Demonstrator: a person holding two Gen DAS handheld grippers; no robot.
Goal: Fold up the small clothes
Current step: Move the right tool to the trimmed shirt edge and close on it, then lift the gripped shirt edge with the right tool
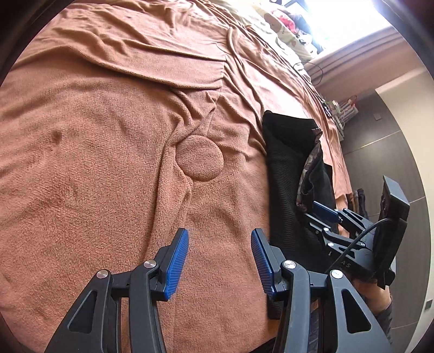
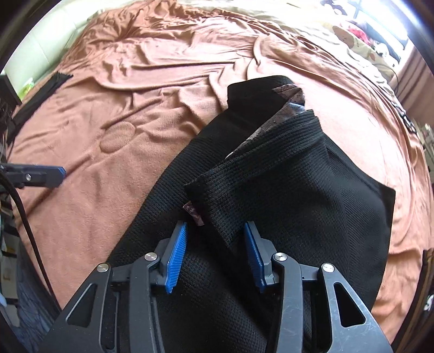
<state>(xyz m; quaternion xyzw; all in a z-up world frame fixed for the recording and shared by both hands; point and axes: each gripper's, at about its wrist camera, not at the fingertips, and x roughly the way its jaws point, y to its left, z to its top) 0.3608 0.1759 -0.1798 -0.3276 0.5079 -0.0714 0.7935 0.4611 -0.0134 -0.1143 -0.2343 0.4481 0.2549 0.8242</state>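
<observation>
A black knitted garment (image 2: 284,190) with a brown patterned lining (image 2: 291,100) lies partly folded on a rumpled rust-coloured blanket (image 1: 95,135) that covers a bed. The right gripper (image 2: 215,236) hovers directly over the garment, its blue-padded fingers (image 2: 176,258) spread wide on either side of a raised fold of the black cloth, gripping nothing. The left gripper (image 1: 219,244) is likewise released, its jaws parted over bare blanket just beside the garment's near edge, with its right finger close to the dark fabric. A round embossed patch (image 1: 200,158) marks the blanket ahead of the left gripper. In the left wrist view the garment (image 1: 287,176) sits to the right, with the right gripper (image 1: 325,211) reaching in over it. Patterned bedding (image 1: 284,24) lies at the far end of the bed near a bright window (image 1: 352,24).
</observation>
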